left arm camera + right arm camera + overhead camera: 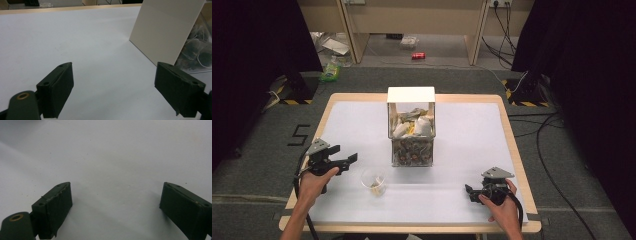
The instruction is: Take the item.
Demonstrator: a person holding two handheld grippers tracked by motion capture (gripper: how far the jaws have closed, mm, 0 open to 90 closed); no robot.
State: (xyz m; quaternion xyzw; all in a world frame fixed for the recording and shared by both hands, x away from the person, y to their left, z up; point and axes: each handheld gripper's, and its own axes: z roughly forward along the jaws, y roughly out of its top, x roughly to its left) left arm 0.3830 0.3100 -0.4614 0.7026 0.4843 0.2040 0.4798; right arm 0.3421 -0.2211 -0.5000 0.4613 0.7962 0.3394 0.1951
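Left gripper [346,161]: held in the person's left hand [315,181] near the table's left edge, jaws spread wide with nothing between them; in the left gripper view [113,92] bare white surface lies between the two black jaws.
Right gripper [469,192]: held in the right hand [501,206] near the table's front right corner, resting low on the surface, jaws pointing left; in the right gripper view [115,212] the jaws stand wide apart over bare white surface, gripping nothing.
Cup [374,181]: clear plastic, upright, near the front edge a little left of the middle, just right of the left gripper and well apart from the right one; something small and pale lies at its bottom.
Box [411,127]: clear walls with a white top, standing at the middle of the table behind the cup and apart from it, stuffed with crumpled wrappers and scraps; in the left gripper view its white side [165,27] rises ahead and to the right of the jaws.
Table [472,130]: wooden rim, covered by a white sheet.
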